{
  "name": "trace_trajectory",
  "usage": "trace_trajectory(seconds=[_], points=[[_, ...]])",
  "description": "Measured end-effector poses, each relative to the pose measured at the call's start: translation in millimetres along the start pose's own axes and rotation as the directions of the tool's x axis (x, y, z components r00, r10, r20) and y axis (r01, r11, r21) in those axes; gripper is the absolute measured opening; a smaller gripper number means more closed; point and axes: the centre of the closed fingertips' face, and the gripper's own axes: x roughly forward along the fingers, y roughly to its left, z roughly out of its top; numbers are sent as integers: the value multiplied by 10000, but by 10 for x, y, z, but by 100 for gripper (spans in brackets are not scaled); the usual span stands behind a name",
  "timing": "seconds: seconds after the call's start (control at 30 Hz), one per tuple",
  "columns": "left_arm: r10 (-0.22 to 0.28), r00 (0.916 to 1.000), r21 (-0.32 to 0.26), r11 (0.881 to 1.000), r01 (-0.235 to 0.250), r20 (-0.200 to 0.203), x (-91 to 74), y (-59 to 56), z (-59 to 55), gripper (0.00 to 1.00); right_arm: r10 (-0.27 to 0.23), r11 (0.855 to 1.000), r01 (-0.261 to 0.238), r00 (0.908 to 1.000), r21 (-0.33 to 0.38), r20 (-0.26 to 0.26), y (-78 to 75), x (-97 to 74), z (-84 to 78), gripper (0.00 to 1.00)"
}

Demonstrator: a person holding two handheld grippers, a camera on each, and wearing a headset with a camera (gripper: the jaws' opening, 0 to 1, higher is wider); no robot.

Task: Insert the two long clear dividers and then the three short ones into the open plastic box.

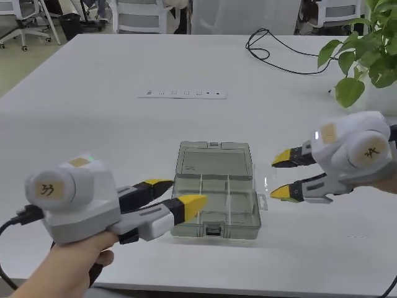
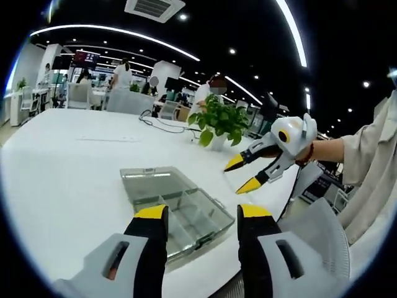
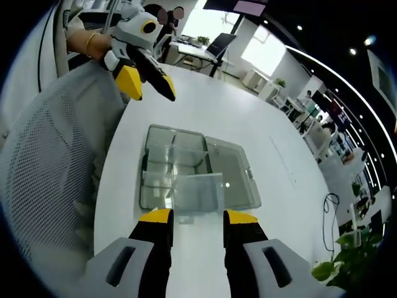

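White table (image 1: 93, 130) bears open box (image 1: 214, 231); right hand-held gripper (image 1: 282, 176) pinches clear divider (image 3: 198, 194) beside it.

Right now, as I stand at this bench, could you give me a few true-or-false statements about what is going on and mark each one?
1. The plastic box has its lid open. True.
2. The left tool grips a clear divider. False: its jaws are open with nothing between them; the right tool holds the divider.
3. A leafy plant stands at the far right of the table. True.
4. The black cable lies inside the box. False: it lies on the far side of the table, apart from the box.
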Motion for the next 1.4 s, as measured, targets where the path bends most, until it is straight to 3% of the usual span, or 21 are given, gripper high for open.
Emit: trace_trajectory(seconds=[0.3, 0.57, 0.97, 1.4], points=[[-416, 9991, -501, 9979, 420, 82, 41, -80, -2, 31, 66, 9982, -24, 9976, -606, 694, 104, 105, 384, 32], [-691, 9976, -925, 9933, 694, 65, 94, -133, -19, 25, 47, 9944, 64, 9945, -1054, 1050, 175, 145, 603, 32], [-1025, 9944, -1494, 9832, 1049, 238, 145, -182, 2, 11, 116, 9925, 63, 9893, -1223, 1457, 277, 152, 800, 32], [-1331, 9909, -1815, 9741, 1348, 212, 186, -257, -4, 0, 123, 9900, 120, 9853, -1408, 1704, 312, 147, 906, 32]])
